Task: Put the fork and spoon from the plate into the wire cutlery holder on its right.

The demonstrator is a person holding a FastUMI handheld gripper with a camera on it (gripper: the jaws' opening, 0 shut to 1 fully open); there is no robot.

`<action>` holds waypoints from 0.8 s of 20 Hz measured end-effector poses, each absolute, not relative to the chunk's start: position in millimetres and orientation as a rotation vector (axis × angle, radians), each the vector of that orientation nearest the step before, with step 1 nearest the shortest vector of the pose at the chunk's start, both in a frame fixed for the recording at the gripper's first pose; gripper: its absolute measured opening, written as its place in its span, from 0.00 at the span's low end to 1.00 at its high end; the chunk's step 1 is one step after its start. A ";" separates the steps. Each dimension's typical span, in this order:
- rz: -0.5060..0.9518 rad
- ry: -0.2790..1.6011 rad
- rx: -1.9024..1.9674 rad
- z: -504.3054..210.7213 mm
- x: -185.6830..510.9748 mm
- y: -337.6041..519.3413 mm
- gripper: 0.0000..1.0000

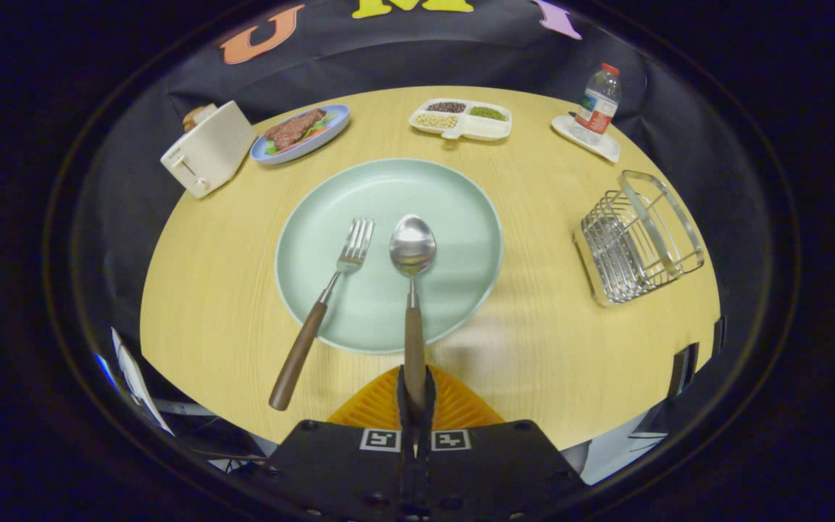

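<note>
Gripper view: we see the gripper [415,395] clamped on the spoon [412,290], both fingers [428,391] pressed against the near end of its brown handle. The handle runs straight ahead from between the fingers, and the bowl sits over the middle of the green plate [454,210]. We cannot tell whether the spoon is touching the plate or lifted off it.

The fork [323,308] is just left of the spoon, free of the gripper. Its tines rest on the plate and its brown handle angles near-left, off the rim onto the desk [548,348].

The plate sits mid-desk, just ahead of the fingers. The wire cutlery holder [638,239] stands right of the plate, well apart from it, with its open top tilted toward us in this fisheye. We see nothing inside it.

On the far side of the desk, from left to right:
- white toaster [207,148] at the far-left edge, something bread-like behind it
- blue plate with food [300,134] just right of the toaster
- white divided tray [461,119] with three fills, far centre
- water bottle [597,101] upright on a small white tray [591,141], far right, beyond the holder

Neither utensil is in the holder yet.
</note>
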State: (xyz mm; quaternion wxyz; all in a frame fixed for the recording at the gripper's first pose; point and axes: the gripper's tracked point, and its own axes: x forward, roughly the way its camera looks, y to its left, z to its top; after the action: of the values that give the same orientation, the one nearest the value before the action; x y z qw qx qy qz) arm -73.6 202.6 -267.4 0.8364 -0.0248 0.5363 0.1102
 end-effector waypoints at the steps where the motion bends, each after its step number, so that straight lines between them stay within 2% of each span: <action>1: 0.236 1.132 -0.047 -263.8 -73.7 201.5 0.01; 9: 0.238 1.066 0.021 -201.2 -74.9 159.2 0.00; 16: 0.173 1.011 0.072 -146.5 -65.3 74.7 0.00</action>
State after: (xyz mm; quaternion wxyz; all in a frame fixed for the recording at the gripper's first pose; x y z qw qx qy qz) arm -65.3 74.7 -146.5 0.8707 0.0347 0.4837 0.0825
